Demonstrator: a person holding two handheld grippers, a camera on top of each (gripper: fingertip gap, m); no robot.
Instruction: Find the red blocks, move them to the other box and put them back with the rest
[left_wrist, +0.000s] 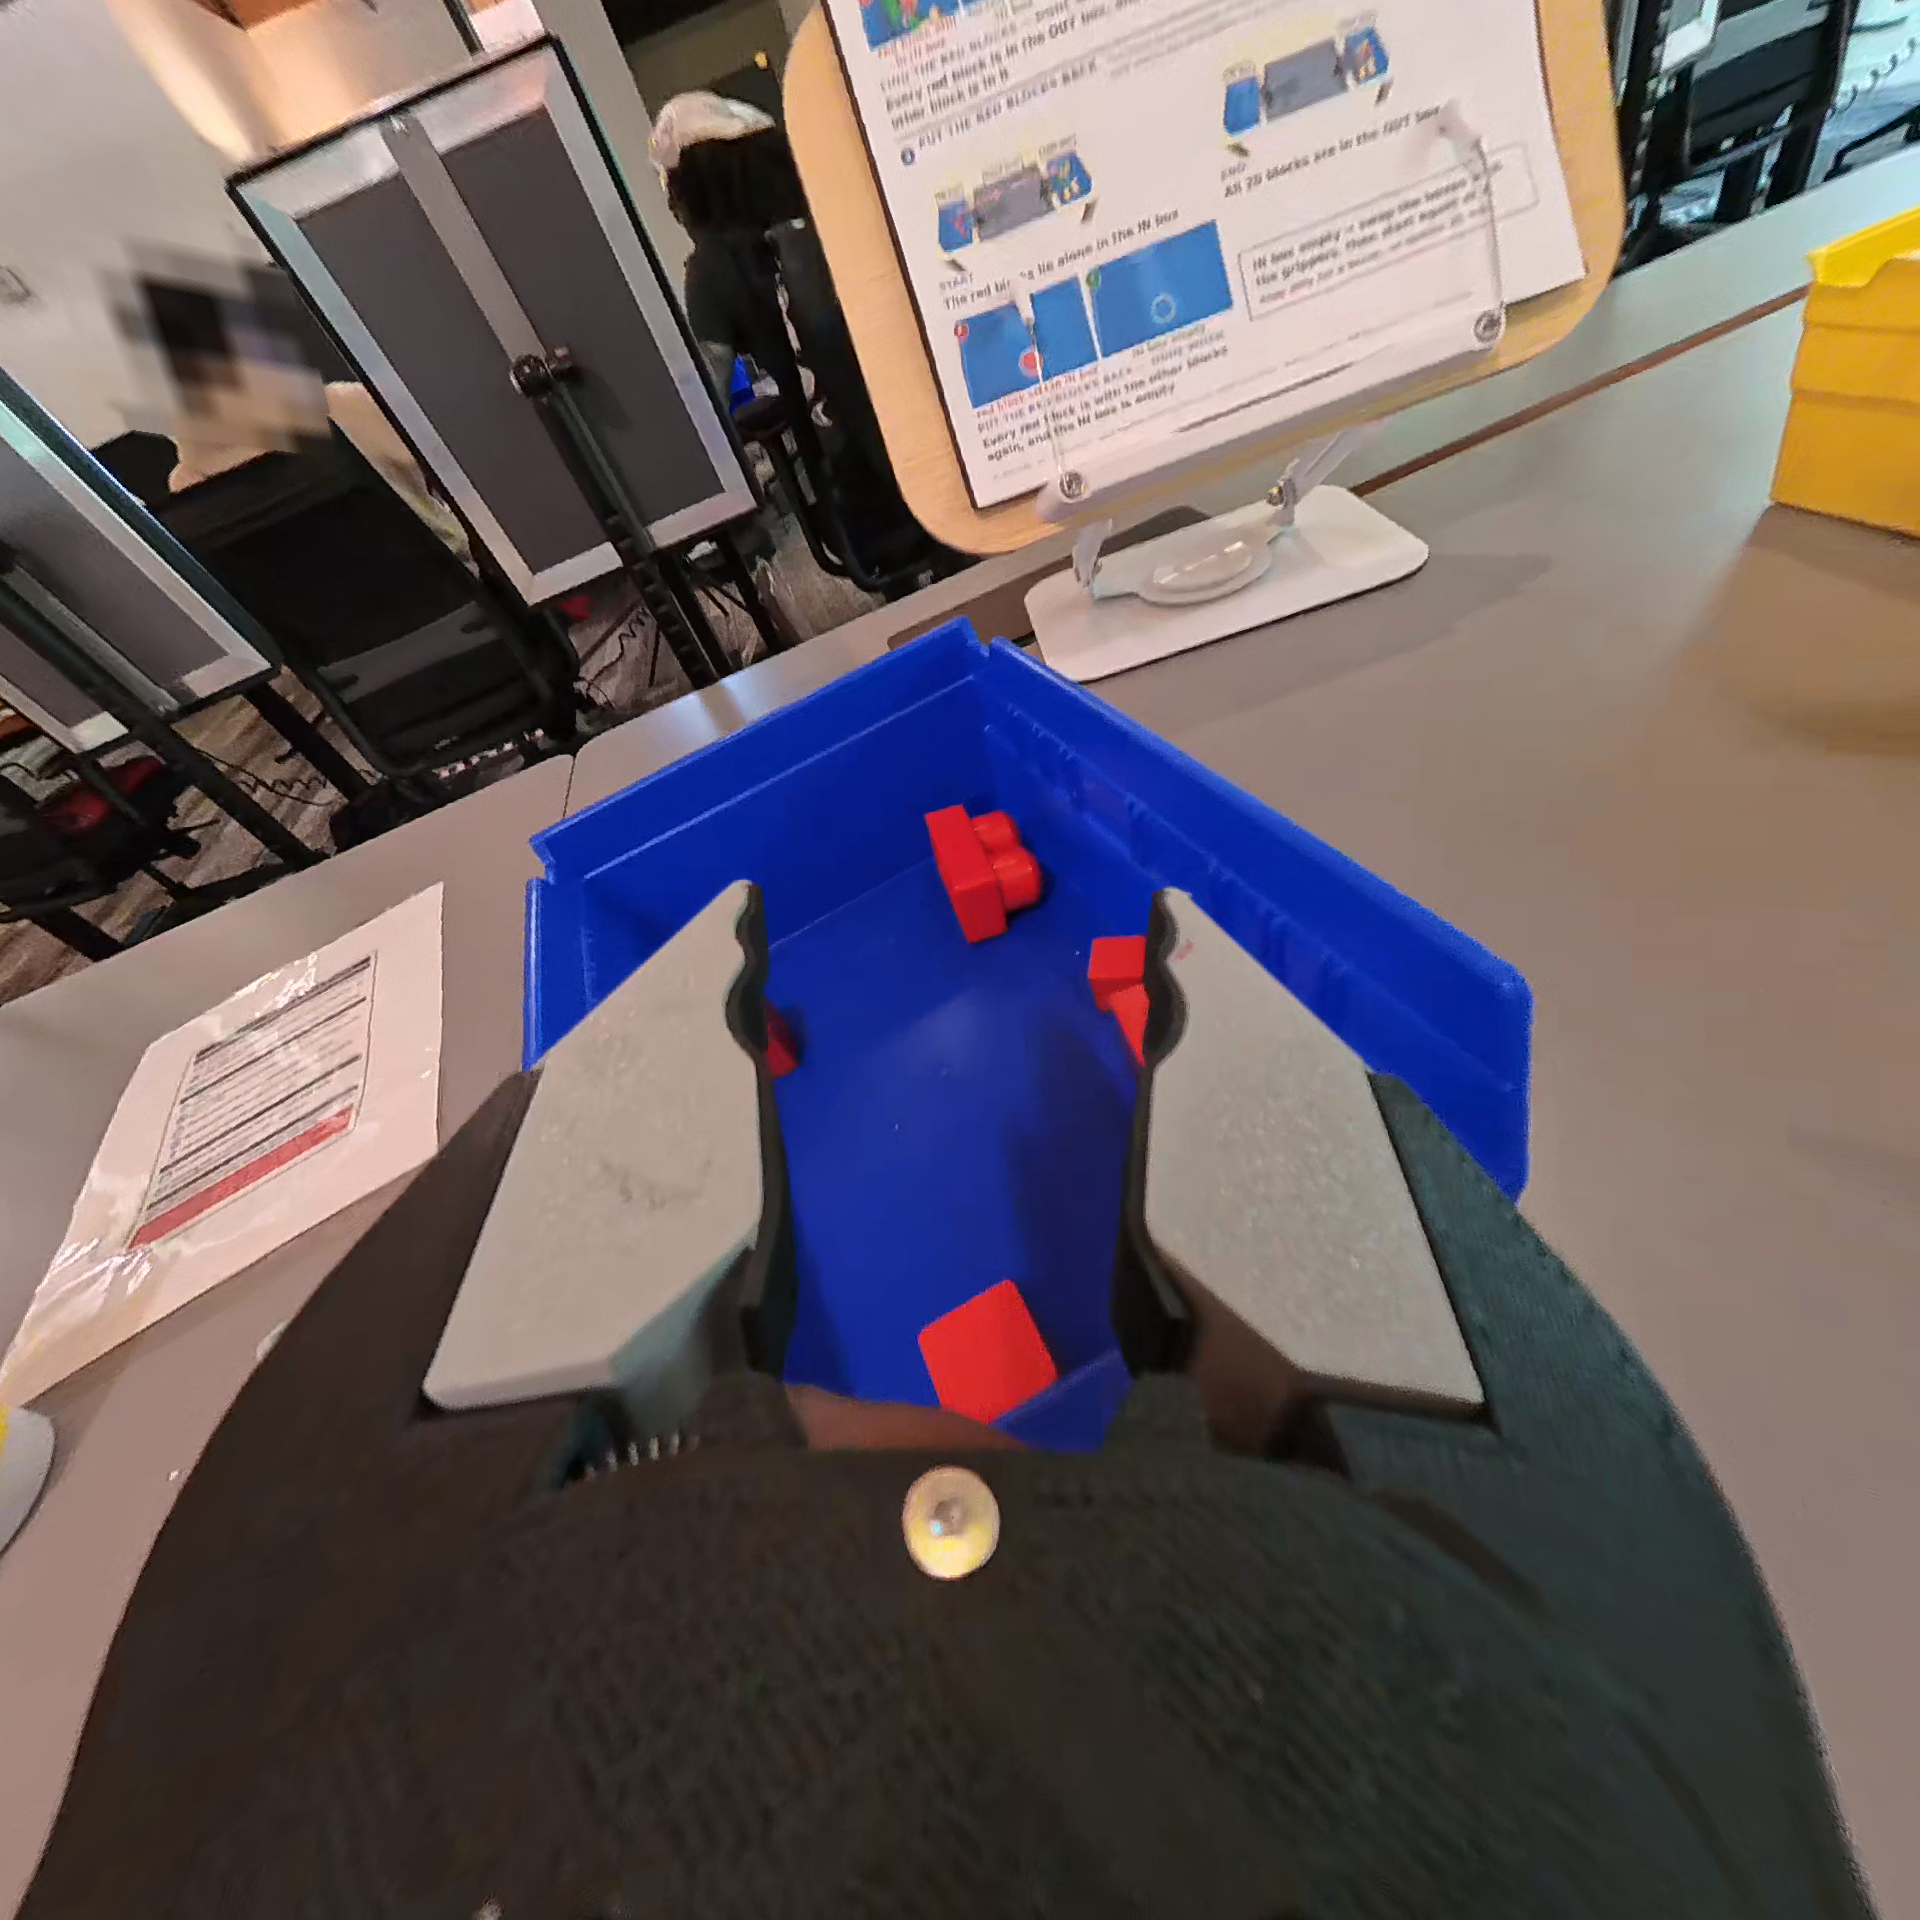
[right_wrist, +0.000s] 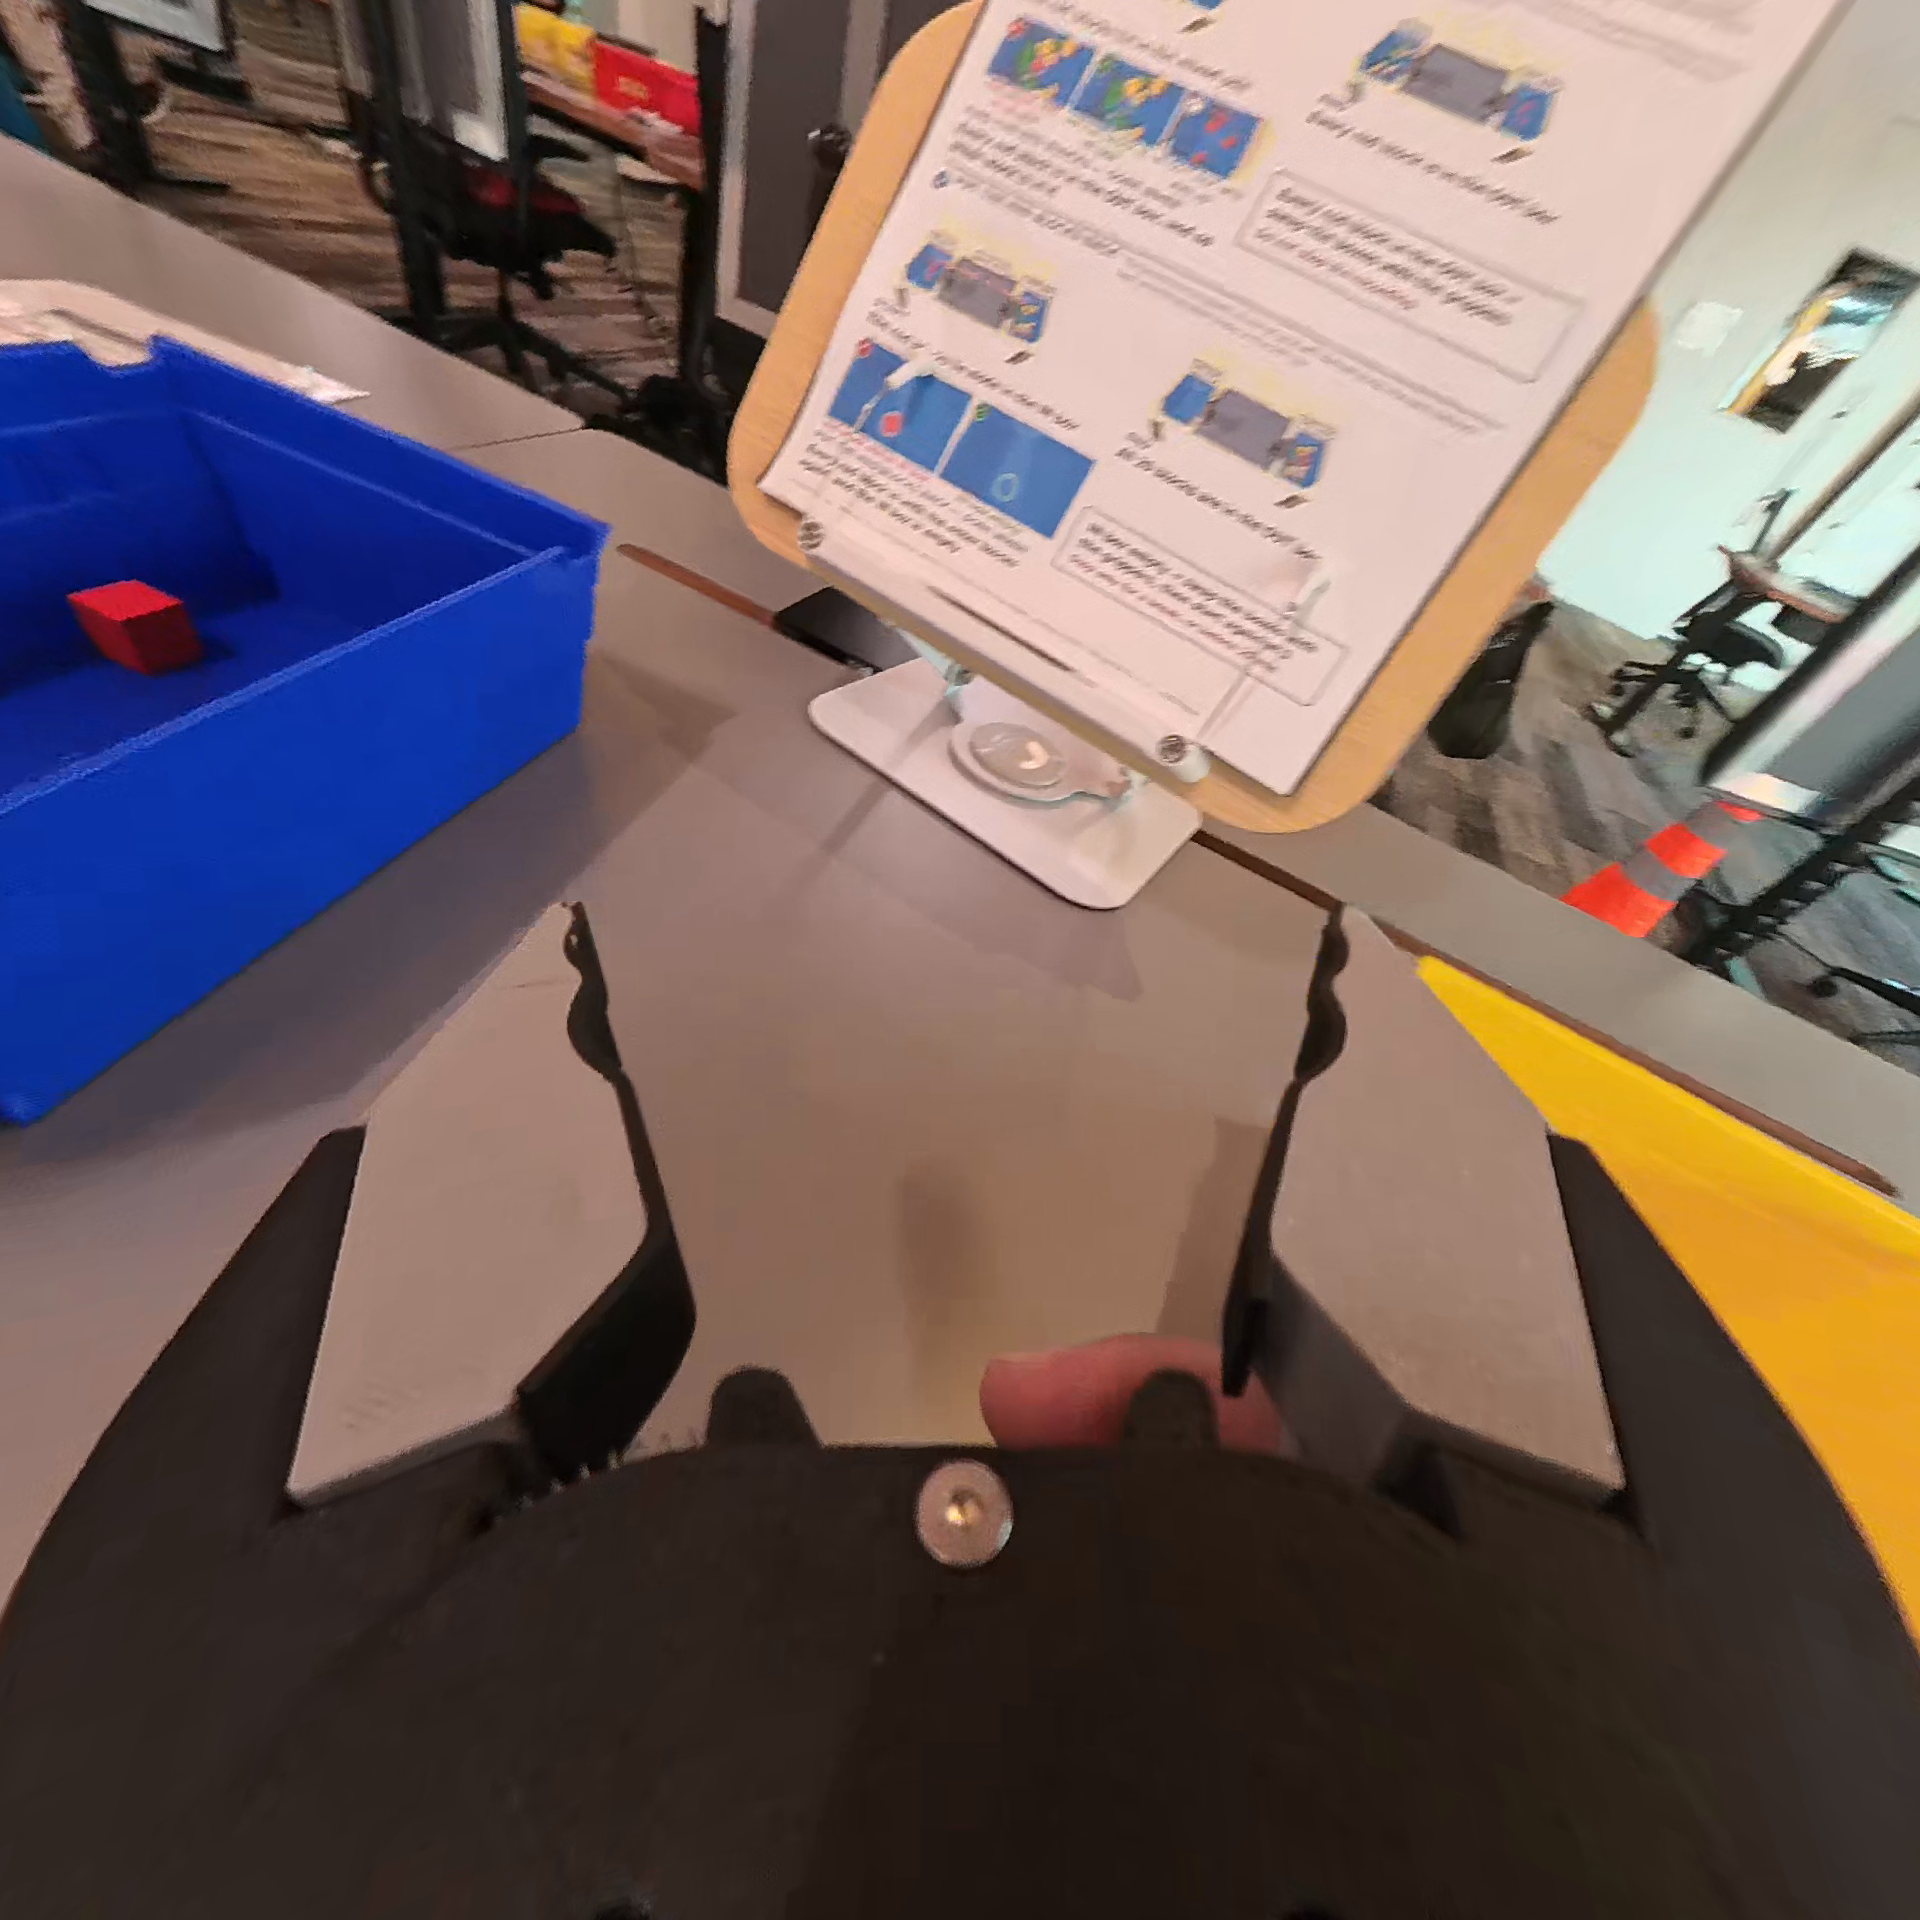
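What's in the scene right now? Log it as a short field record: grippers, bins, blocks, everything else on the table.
left gripper: open, poised above the blue bin
right gripper: open, empty, over bare table
blue bin contents: only red blocks; studded brick near far wall, plain block at near end, two more partly hidden behind the fingers
yellow bin: at right, contents not visible
other items: instruction sheet on stand, bagged paper left of the blue bin
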